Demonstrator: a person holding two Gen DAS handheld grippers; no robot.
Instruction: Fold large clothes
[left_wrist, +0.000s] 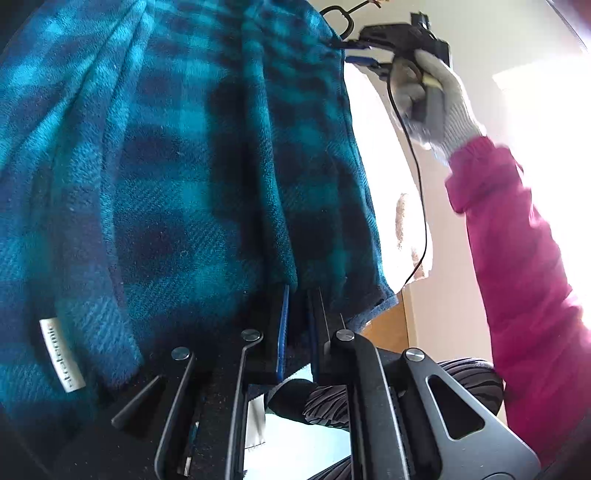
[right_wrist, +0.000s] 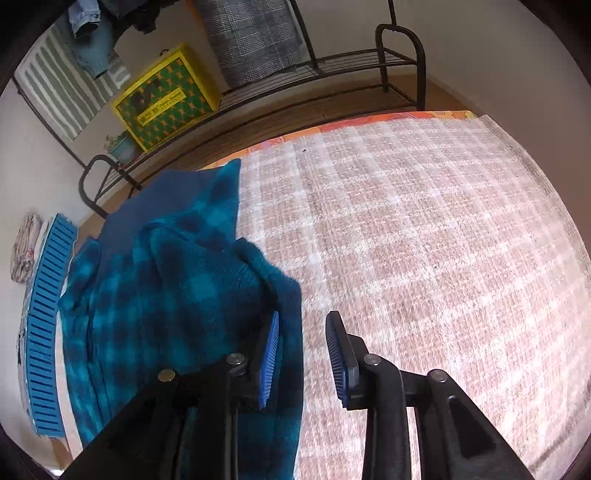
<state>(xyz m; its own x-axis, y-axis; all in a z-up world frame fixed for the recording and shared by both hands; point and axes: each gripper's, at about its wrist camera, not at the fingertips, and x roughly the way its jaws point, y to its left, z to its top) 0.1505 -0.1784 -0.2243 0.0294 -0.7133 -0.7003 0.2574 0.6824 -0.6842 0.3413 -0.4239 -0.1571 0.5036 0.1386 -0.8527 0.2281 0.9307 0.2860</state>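
Surface: pale checked bed cover (right_wrist: 424, 240), spread flat and bare across most of the right wrist view; metal rack (right_wrist: 332, 74) with a yellow box (right_wrist: 166, 99) behind it, blue slatted crate (right_wrist: 44, 314) at the left edge.
Garment: teal and navy plaid fleece (left_wrist: 166, 166), large, with a white sewn label (left_wrist: 61, 354) near one hem.
Garment position: lifted and hanging in deep vertical folds between the two tongs, bunched over the left side of the checked cover.
Handling (judged): soft, thick and limp, with no stiffness to hold a line. Fairly light, but bulky enough to sag and drag. The nap should grip the pads well, so slip risk is low.
Where to grip (judged): at hem edges or corners, pinching a single layer, so the cloth can be pulled taut and laid flat.
Left gripper (left_wrist: 297, 328): clenched on a fold of the fleece, cloth running up out of the jaws.
Right gripper (right_wrist: 301, 354): jaws partly apart. A fleece edge drapes over the left pad into the gap, while the other pad stands clear, so it is not clamped.
Right hand (left_wrist: 436, 96): in a grey knit glove and pink sleeve (left_wrist: 517, 258), holds its tongs at the garment's far upper edge.
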